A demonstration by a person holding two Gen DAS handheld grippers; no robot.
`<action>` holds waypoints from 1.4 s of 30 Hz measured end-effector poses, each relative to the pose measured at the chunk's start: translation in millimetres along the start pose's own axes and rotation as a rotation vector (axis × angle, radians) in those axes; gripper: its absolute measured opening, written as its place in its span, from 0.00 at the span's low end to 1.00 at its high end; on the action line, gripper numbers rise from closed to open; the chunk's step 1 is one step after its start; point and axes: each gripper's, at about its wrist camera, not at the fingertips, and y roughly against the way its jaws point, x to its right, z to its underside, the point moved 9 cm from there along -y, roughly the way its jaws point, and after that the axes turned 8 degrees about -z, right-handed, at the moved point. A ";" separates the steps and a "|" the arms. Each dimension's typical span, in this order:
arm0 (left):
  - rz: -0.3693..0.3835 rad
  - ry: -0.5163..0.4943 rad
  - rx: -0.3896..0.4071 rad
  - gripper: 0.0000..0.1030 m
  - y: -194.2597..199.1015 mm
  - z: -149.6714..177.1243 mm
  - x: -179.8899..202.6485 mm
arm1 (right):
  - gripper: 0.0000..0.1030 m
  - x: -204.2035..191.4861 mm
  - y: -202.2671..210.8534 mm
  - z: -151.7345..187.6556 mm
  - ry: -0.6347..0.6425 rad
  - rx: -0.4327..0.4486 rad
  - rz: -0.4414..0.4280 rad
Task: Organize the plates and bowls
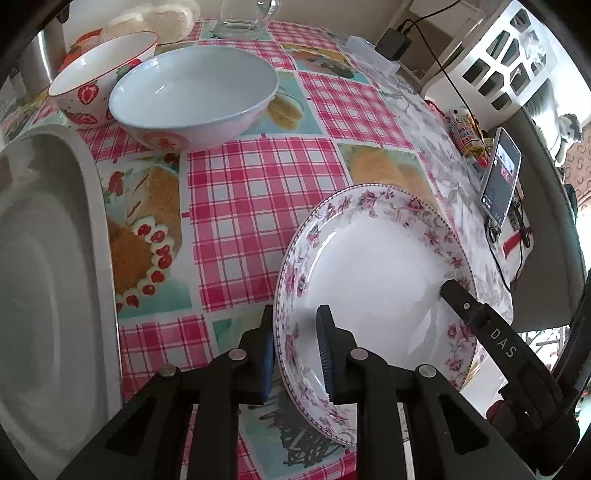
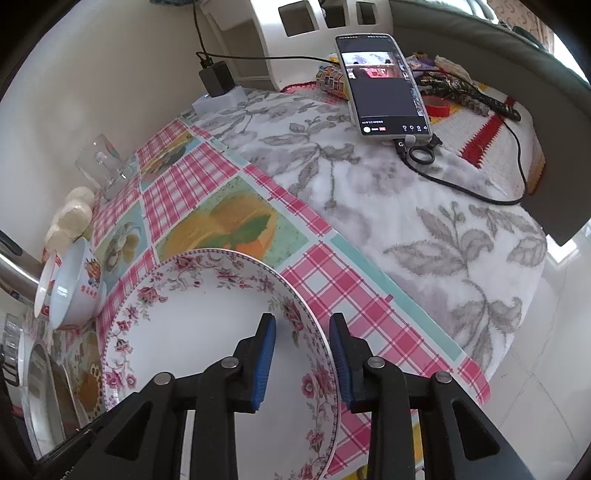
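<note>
A white plate (image 1: 376,273) with a pink floral rim hangs tilted over the checked tablecloth (image 1: 258,192). My left gripper (image 1: 295,311) is shut on its left rim, one blue pad under the edge and one on the inner face. In the right wrist view the same plate (image 2: 207,332) has my right gripper (image 2: 303,316) shut on its right rim. One of that gripper's fingers (image 1: 455,292) lies on the plate in the left wrist view. A plain white bowl (image 1: 192,96) and a strawberry-patterned bowl (image 1: 99,74) stand side by side at the far left of the table.
A large pale dish (image 1: 48,258) fills the left side. A glass mug (image 1: 243,18) and pale buns (image 1: 159,18) stand at the back. A propped phone (image 2: 384,85) with its cable (image 2: 480,192) and a charger (image 2: 216,77) are on the right, near the table's edge.
</note>
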 end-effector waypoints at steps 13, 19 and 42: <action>0.086 0.033 0.082 0.21 23.9 -12.6 -1.3 | 0.25 9.0 6.7 -2.2 -0.181 -0.001 -0.218; 0.161 0.090 0.065 0.21 24.0 -14.7 -3.7 | 0.25 10.5 10.4 -4.5 -0.251 0.023 -0.284; 0.088 0.036 0.100 0.21 26.6 -18.5 -2.8 | 0.13 -0.1 15.0 -8.2 -0.138 0.046 -0.240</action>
